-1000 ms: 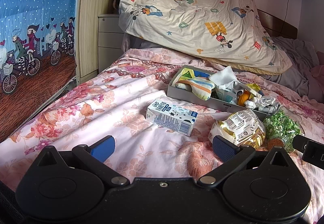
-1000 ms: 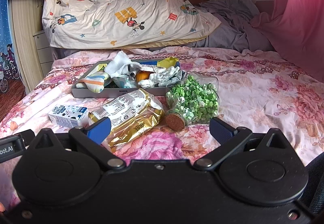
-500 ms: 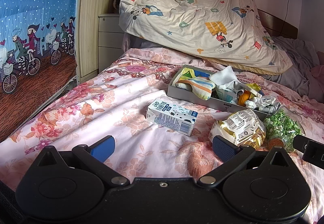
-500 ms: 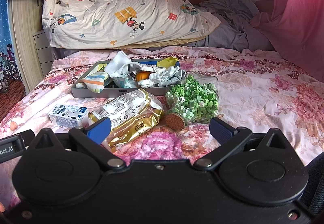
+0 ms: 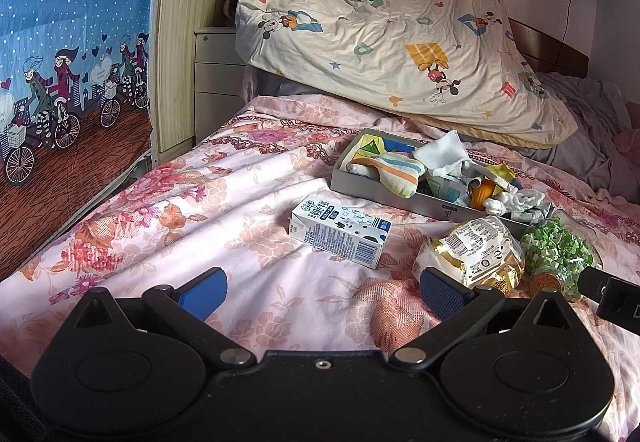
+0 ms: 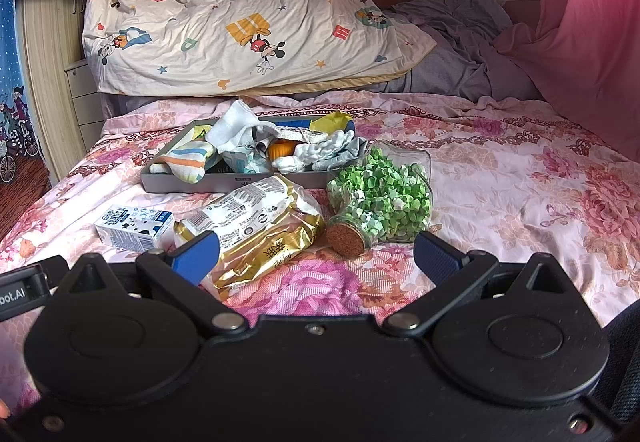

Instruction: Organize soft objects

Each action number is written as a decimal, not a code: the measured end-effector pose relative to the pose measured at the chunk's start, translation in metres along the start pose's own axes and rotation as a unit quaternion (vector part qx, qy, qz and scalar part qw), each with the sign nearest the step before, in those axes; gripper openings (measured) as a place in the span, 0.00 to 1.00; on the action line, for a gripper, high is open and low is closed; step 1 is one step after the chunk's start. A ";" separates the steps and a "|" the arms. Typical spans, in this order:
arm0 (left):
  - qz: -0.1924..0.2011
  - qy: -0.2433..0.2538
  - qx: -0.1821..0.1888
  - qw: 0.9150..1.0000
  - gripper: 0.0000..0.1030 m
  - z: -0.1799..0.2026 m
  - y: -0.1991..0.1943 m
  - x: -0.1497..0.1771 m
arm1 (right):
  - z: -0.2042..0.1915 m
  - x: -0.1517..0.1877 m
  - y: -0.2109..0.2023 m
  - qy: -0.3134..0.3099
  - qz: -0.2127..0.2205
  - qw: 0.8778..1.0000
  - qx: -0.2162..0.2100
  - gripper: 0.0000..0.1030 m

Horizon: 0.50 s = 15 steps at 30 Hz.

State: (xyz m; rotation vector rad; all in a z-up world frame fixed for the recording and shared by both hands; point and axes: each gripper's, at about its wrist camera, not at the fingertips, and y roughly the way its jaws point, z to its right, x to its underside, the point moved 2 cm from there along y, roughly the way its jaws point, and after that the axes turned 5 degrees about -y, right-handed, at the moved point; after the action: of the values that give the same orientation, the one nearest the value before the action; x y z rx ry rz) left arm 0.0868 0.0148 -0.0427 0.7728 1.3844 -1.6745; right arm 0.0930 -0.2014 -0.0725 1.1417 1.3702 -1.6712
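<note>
Two hand-held grippers [image 5: 322, 288] [image 6: 316, 254] short of tray [image 5: 376, 188]

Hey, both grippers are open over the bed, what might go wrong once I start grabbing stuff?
1. The corked jar lies on its side touching the gold snack bag; tugging the bag may roll it.
2. The striped sock droops over the grey tray's rim and may snag neighbouring cloths.
3. The milk carton rests on soft, wrinkled bedding, so it may shift when nudged.

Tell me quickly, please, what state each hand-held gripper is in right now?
Left hand-held gripper: open, holding nothing, above the bedsheet.
Right hand-held gripper: open, holding nothing, the gold snack bag just ahead.
</note>
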 end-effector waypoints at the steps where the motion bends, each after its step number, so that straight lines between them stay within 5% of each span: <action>1: 0.000 0.000 0.000 1.000 0.99 0.000 0.000 0.000 | 0.000 -0.001 0.000 0.000 0.000 1.000 0.000 0.99; 15: 0.002 -0.007 0.000 1.000 0.99 -0.002 -0.002 0.001 | 0.000 0.000 0.001 0.000 0.000 1.000 0.000 0.99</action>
State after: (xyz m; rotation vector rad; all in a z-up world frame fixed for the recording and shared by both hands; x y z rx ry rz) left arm 0.0848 0.0166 -0.0429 0.7610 1.3721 -1.6739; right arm 0.0936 -0.2014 -0.0723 1.1419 1.3707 -1.6722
